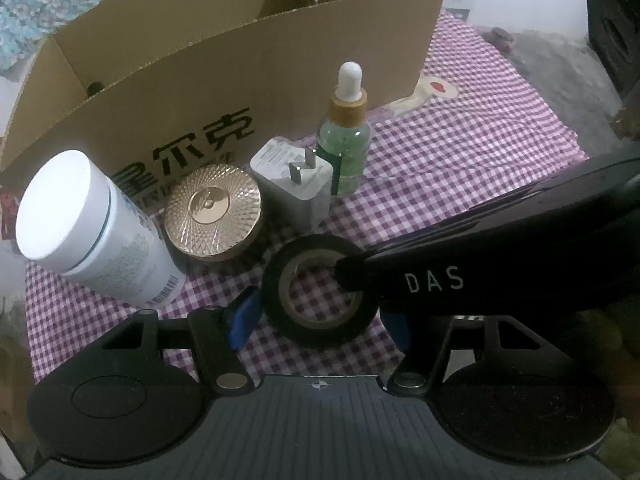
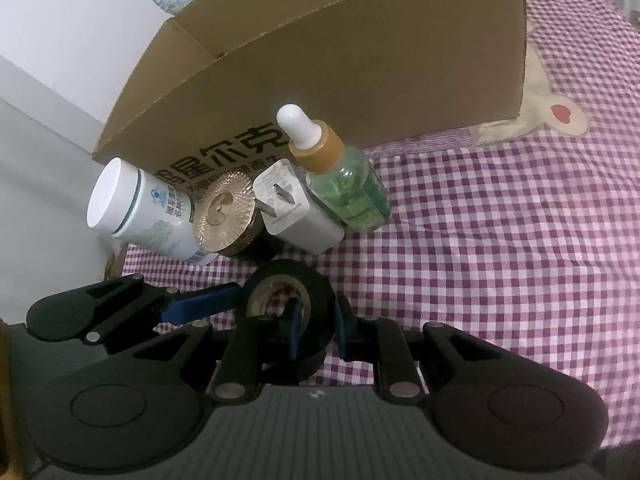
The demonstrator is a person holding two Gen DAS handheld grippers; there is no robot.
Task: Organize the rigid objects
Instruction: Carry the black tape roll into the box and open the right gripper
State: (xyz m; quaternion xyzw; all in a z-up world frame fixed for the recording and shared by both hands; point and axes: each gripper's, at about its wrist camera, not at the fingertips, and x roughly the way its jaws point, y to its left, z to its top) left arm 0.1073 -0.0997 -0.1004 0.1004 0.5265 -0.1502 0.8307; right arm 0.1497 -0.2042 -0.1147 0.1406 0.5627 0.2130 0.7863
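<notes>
A black tape roll (image 1: 320, 292) (image 2: 290, 304) lies flat on the checked cloth. My right gripper (image 2: 318, 328) is shut on its right wall, one blue finger inside the hole, one outside. My left gripper (image 1: 320, 320) is open, its fingers standing either side of the roll; the left blue pad (image 1: 242, 316) is beside it, the right one mostly hidden under the right gripper's body (image 1: 480, 264). Behind stand a white pill bottle (image 1: 92, 228) (image 2: 144, 212), a gold round lid (image 1: 214, 216) (image 2: 226, 214), a white charger plug (image 1: 294, 188) (image 2: 298, 212) and a green dropper bottle (image 1: 346, 132) (image 2: 340, 176).
An open cardboard box (image 1: 240, 60) (image 2: 340, 60) with black print stands right behind the row of objects. The purple checked cloth (image 2: 500, 240) stretches to the right, with a beige patch with a red heart (image 2: 560, 114). A white wall is at the left.
</notes>
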